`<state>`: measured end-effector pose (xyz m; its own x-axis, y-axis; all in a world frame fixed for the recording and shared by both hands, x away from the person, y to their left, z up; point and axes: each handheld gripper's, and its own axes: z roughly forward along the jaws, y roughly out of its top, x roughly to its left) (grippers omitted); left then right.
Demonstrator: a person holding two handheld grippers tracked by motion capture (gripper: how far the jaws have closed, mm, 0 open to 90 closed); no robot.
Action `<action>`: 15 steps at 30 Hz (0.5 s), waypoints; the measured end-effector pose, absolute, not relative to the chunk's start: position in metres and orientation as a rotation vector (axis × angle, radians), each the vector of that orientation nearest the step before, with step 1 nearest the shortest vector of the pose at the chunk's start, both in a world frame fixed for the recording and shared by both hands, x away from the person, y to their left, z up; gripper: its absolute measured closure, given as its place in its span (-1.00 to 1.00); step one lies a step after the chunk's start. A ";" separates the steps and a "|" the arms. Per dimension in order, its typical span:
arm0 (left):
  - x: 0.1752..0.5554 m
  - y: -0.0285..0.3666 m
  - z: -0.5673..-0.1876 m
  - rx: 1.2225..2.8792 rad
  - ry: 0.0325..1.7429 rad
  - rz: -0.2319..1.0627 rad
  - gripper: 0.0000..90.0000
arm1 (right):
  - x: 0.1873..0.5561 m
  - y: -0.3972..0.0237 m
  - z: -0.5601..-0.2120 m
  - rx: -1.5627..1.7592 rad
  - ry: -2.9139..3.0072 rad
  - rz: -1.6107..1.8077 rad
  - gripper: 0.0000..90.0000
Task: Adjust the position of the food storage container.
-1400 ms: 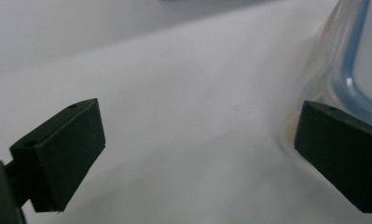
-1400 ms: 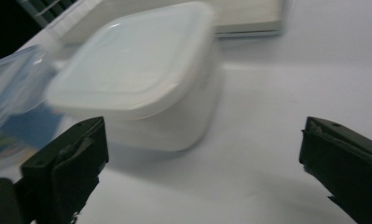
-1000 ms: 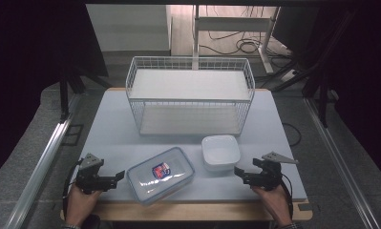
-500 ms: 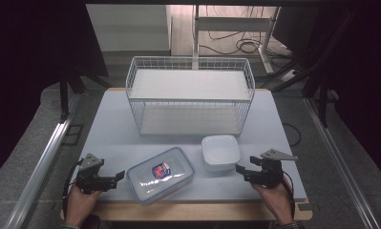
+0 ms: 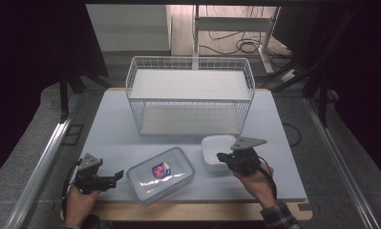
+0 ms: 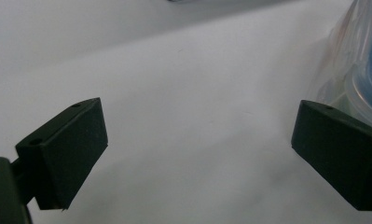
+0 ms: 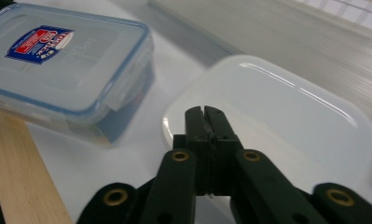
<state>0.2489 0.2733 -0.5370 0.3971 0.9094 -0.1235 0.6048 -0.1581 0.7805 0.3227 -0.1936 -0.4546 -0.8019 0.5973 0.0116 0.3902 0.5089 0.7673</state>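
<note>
The right gripper had just clenched empty and moved over the white container near the table's front edge; presumably to press it; the left gripper stayed released.

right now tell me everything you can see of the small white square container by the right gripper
The white square container looks like glossy, slightly translucent plastic with rounded corners and a smooth flat top. It sits flat on the table, in front of the wire basket and right of the clear lidded food box. The right gripper, jaws shut with nothing between them, hovers at its near right edge; whether they touch is unclear.
</note>
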 end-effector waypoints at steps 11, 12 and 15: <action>0.249 0.273 -0.537 1.883 1.304 0.488 -0.91 | 0.352 -0.133 -0.471 0.772 2.576 1.138 0.97; 0.249 0.273 -0.537 1.884 1.305 0.488 -0.90 | 0.353 -0.130 -0.472 0.771 2.579 1.115 0.97; 0.248 0.273 -0.537 1.887 1.308 0.485 -0.89 | 0.356 -0.126 -0.479 0.768 2.572 1.038 0.98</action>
